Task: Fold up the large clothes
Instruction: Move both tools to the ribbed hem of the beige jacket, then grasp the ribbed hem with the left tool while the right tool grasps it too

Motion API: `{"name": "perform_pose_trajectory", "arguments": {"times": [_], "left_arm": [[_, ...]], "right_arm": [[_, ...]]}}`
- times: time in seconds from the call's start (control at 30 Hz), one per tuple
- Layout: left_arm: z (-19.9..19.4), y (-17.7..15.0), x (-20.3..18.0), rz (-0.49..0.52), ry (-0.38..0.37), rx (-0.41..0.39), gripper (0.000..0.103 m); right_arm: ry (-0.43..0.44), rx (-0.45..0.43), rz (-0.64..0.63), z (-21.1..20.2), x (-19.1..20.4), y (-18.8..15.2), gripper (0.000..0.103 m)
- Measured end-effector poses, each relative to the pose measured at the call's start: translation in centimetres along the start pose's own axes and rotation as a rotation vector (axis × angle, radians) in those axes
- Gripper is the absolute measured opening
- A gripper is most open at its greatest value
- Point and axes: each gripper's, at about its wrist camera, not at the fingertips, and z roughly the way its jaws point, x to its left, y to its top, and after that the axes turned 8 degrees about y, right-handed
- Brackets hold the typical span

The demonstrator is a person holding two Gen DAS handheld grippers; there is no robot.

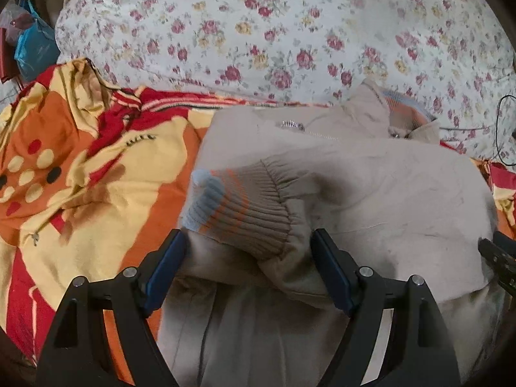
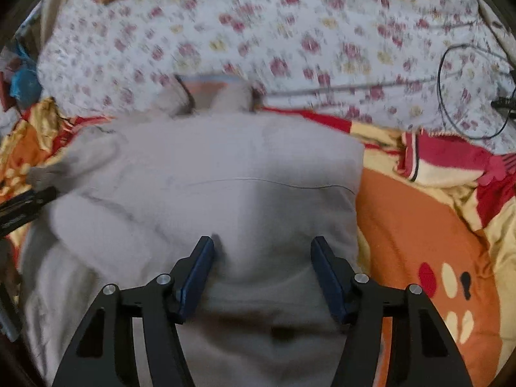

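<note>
One beige zip-front jacket [image 1: 371, 187] with ribbed cuffs lies on the bed, on top of an orange, red and yellow patterned blanket [image 1: 80, 167] and just in front of a white quilt printed with small red flowers [image 1: 258, 32]. Its collar, showing an orange and blue striped lining, points toward the quilt, and the zipper runs just below the collar. One sleeve is folded across the jacket's front; its ribbed cuff with orange and light blue stripes [image 1: 235, 206] rests on the body near the jacket's left edge.

The left gripper [image 1: 248, 251] has its jaws wide open, straddling the cuff end of the sleeve without pinching it. The right gripper [image 2: 262, 258] also has its jaws open, set over a low ridge of the jacket's cloth nearer the right edge; nothing is clamped there. The right view is blurred, so fine detail is uncertain.

What could go wrong, in my judgement: if the jaws close on only the top layer, the layers beneath would stay behind and the fold would come out uneven. The loose sleeve could slide off the jacket's body when the cloth is lifted, undoing that fold. The soft blanket under the jacket may be caught along with it.

Count: one jacket, one visible cuff, two grippers, one blanket, one quilt, and one thin black cable [image 2: 451, 90] on the quilt, well apart from the jacket.
</note>
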Motion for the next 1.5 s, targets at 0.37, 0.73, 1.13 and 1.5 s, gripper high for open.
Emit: {"name": "perform_pose_trajectory", "arguments": {"times": [0.37,0.73,1.13,1.5], "left_arm": [[-1.8,-1.0,1.7,0.009,-0.049,0.008,0.083],[-6.0,-6.7,6.5,-0.035,-0.095,0.048,0.083],[-8.3,-11.9,8.7,-0.019,-0.079,0.083,0.083],[-9.0,-13.2,8.4,-0.012,-0.081,0.099,0.083]], "right_arm": [[0.027,-0.010,0.035,-4.6,-0.8,-2.0,0.074],[0.124,0.030,0.098,-6.2,-3.1,-8.9,0.050],[0.073,0.007,0.127,-10.5,-4.6,-11.0,0.011],[0.124,0.110,0.128,-11.2,-3.5,-15.4,0.060]]}}
